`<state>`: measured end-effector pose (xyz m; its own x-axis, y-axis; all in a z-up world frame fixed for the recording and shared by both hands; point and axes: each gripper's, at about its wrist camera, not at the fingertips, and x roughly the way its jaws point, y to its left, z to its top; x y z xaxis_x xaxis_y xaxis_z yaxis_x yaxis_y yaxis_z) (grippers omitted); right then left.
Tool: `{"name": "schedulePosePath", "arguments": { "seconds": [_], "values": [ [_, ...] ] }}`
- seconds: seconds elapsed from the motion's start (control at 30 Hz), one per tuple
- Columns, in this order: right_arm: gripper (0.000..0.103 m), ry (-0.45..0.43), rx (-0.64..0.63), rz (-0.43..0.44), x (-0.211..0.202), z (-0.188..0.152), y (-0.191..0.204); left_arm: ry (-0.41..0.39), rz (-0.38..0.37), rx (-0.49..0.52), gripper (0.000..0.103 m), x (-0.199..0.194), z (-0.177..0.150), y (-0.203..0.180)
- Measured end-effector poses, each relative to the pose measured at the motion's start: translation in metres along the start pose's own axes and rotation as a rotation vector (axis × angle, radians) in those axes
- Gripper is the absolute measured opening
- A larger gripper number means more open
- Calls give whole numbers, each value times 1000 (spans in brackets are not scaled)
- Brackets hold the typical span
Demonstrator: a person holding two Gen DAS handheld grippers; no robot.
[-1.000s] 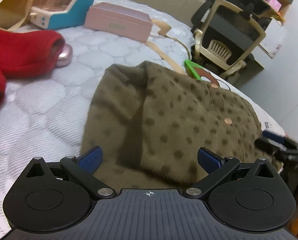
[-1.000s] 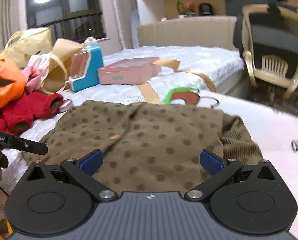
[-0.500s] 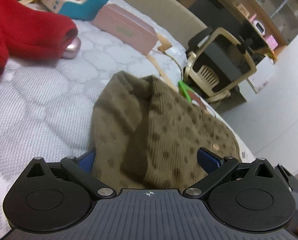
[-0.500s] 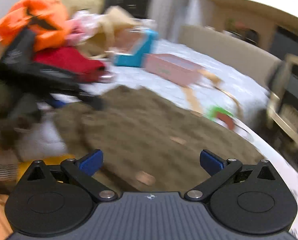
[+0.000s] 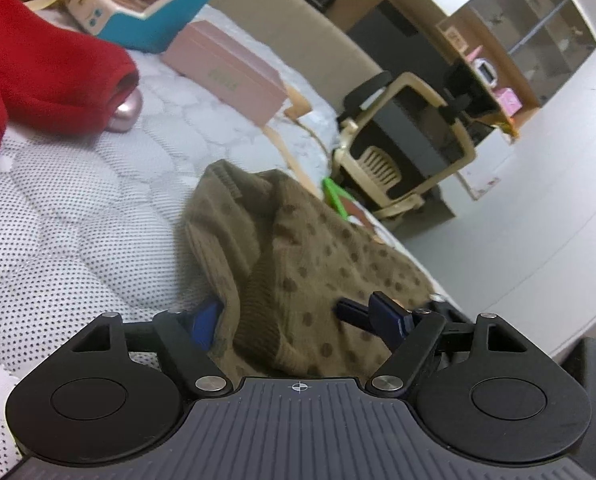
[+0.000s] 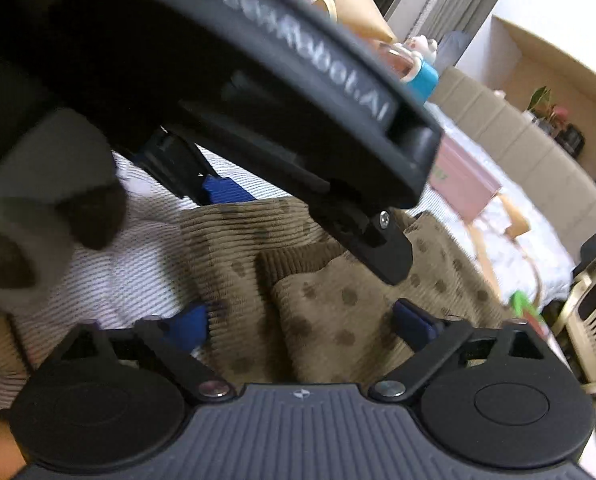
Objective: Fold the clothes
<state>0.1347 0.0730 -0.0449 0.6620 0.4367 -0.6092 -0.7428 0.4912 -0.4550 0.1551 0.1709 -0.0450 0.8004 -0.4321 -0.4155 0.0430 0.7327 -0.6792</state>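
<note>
Left gripper (image 5: 298, 318): jaws wide, straddling the cardigan's near hem.
Right gripper (image 6: 306, 320): jaws wide around the same hem.
Olive dotted cardigan (image 5: 310, 256): bunched on the white mattress (image 5: 77, 216), running toward 1 o'clock.
Red garment (image 5: 41, 76): 10 o'clock.

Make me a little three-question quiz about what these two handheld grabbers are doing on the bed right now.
1. True or false: the left gripper has its fingers spread around the edge of the brown dotted sweater.
2. Which colour is the garment lying beyond the sweater: A red, B green, C black?
3. Fill in: the right gripper is ____, not clamped.

Key: 1 true; 2 A; 3 open
</note>
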Motion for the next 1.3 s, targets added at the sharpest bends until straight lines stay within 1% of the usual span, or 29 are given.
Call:
{"name": "schedulePosePath", "arguments": {
  "seconds": [0.03, 0.07, 0.1, 0.13, 0.17, 0.2, 0.23, 0.27, 0.33, 0.43, 0.47, 0.5, 0.53, 0.57, 0.6, 0.63, 0.7, 0.77, 0.8, 0.87, 0.9, 0.93, 0.97, 1.0, 1.07, 1.13, 1.17, 1.23, 1.3],
  "values": [
    [74, -1, -14, -28, 2, 2, 1, -9, -21, -5, 79, -3, 1, 0],
    [56, 4, -7, -42, 4, 4, -1, -17, -43, -10, 79, -5, 1, -1],
    [49, 7, 28, -36, 5, 5, -6, -32, -63, -20, 79, -9, 3, 0],
    [48, 5, 73, -19, 4, 6, -12, -49, -84, -32, 79, -13, 5, 1],
    [42, -1, 100, -15, 1, 5, -15, -70, -96, -46, 82, -18, 7, 3],
    [36, -8, 112, -16, -1, 4, -16, -94, -89, -61, 84, -21, 9, 7],
    [34, -16, 122, -14, -4, 3, -16, -118, -79, -76, 91, -25, 11, 10],
    [31, -23, 132, -12, -6, 3, -17, -124, -60, -90, 94, -24, 12, 14],
    [28, -35, 154, -9, -9, 1, -19, -113, -25, -118, 94, -18, 12, 20],
    [29, -43, 157, -16, -10, -2, -17, -34, -18, -155, 94, 3, 13, 23],
    [34, -38, 140, -18, -9, -3, -14, -6, -20, -167, 92, 11, 14, 23],
    [49, -33, 121, -23, -7, -4, -11, 22, -22, -179, 89, 18, 14, 23],
    [59, -30, 102, -28, -5, -6, -7, 31, -35, -175, 82, 21, 17, 18],
    [70, -34, 86, -31, -2, -7, -4, 36, -51, -167, 80, 23, 21, 11],
    [70, -41, 78, -34, 1, -7, -2, 41, -67, -159, 80, 25, 25, 4],
    [68, -54, 82, -38, 0, -8, -3, 45, -83, -151, 80, 27, 28, -2],
    [37, -105, 168, -57, -12, -11, -24, 43, -118, -115, 80, 30, 36, -22],
    [23, -163, 280, -82, -27, -14, -51, 24, -159, -51, 80, 31, 45, -51],
    [18, -191, 337, -94, -34, -16, -64, 15, -180, -19, 80, 31, 49, -66],
    [13, -252, 461, -146, -60, -29, -97, -4, -221, 45, 82, 32, 58, -94],
    [12, -281, 528, -187, -78, -41, -117, -29, -256, 65, 85, 29, 61, -109],
    [12, -299, 593, -222, -94, -54, -135, -69, -281, 88, 93, 24, 63, -122],
    [12, -300, 655, -246, -107, -70, -152, -113, -303, 114, 96, 19, 65, -134],
    [12, -292, 713, -272, -118, -87, -168, -152, -300, 151, 96, 16, 66, -145],
    [12, -239, 813, -325, -132, -127, -193, -189, -249, 217, 97, 18, 63, -160],
    [13, -129, 904, -325, -133, -168, -208, -160, -176, 235, 97, 40, 56, -166],
    [14, -87, 946, -302, -130, -184, -213, -123, -135, 236, 97, 56, 50, -167],
    [19, -40, 1019, -252, -123, -213, -223, -26, -65, 248, 97, 90, 34, -165],
    [29, -43, 1027, -239, -130, -226, -223, 70, 7, 281, 97, 122, 13, -161]
  ]
}}
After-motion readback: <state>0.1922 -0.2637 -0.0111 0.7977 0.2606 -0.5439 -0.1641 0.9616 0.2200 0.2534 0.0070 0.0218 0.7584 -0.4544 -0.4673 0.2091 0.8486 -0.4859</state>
